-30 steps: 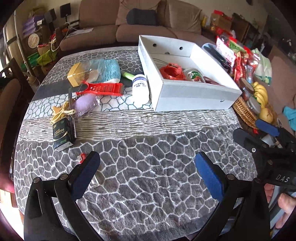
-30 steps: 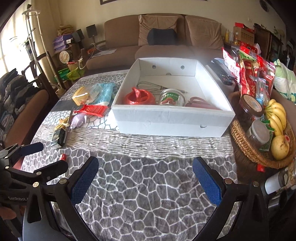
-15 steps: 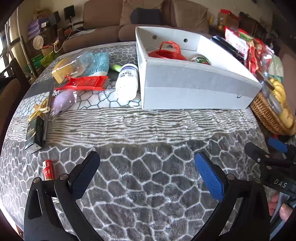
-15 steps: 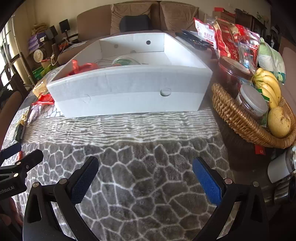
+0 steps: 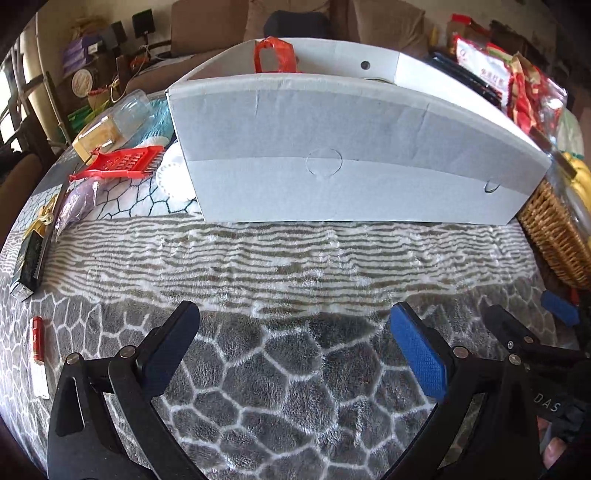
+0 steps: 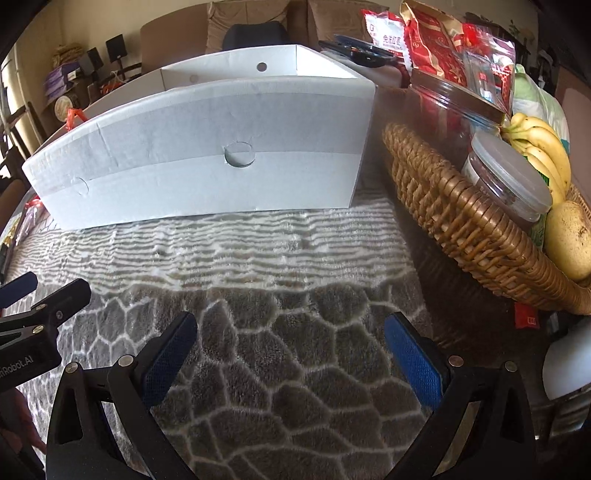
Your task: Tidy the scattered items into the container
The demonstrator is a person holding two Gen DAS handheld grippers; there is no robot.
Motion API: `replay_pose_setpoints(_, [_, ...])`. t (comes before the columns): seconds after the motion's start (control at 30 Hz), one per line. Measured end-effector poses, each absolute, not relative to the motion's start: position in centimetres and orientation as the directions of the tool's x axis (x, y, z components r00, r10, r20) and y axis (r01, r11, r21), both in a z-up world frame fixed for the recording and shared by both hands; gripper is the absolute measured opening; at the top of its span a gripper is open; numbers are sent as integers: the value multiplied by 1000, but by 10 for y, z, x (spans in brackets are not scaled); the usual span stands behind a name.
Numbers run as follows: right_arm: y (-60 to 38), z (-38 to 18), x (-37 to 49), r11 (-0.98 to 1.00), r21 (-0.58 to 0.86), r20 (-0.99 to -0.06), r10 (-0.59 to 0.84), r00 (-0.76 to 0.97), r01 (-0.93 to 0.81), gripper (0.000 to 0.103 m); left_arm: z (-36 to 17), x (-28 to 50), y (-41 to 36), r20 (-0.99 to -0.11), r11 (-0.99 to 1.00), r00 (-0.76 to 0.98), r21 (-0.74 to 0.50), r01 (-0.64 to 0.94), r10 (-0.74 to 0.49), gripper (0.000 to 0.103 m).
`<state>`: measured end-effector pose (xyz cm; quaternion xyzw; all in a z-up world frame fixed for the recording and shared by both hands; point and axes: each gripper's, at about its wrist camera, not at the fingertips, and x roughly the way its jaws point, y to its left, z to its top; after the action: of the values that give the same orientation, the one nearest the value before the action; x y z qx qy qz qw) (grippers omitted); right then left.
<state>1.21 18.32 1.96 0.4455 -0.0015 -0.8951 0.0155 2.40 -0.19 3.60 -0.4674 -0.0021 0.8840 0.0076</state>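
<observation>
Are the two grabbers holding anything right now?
No. The left hand-held gripper and the right hand-held gripper are both open and empty, low over the blanket in front of the white box.

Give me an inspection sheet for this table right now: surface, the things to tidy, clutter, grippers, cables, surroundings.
Surface: grey patterned cloth covers the table.
Job's things: white box stands upright, a red bag poking above its rim. Still outside, to its left: red grater, dark carton, small red tube, clear bottle.
Clutter: wicker basket to the right of the box holds bananas and a lidded jar; snack packets behind it.
Grippers: left gripper and right gripper both low over the cloth, jaws open, empty.
Cables: nothing seen on the table.
Surroundings: brown sofa behind the table.
</observation>
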Motion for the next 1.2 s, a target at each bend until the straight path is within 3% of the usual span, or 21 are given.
replay_pose_setpoints(1.2, [180,9,13,-1000,-12,-801,-6,-598,26,103,19,25,-2,-826,-1000,-563,-9,-16,16,103])
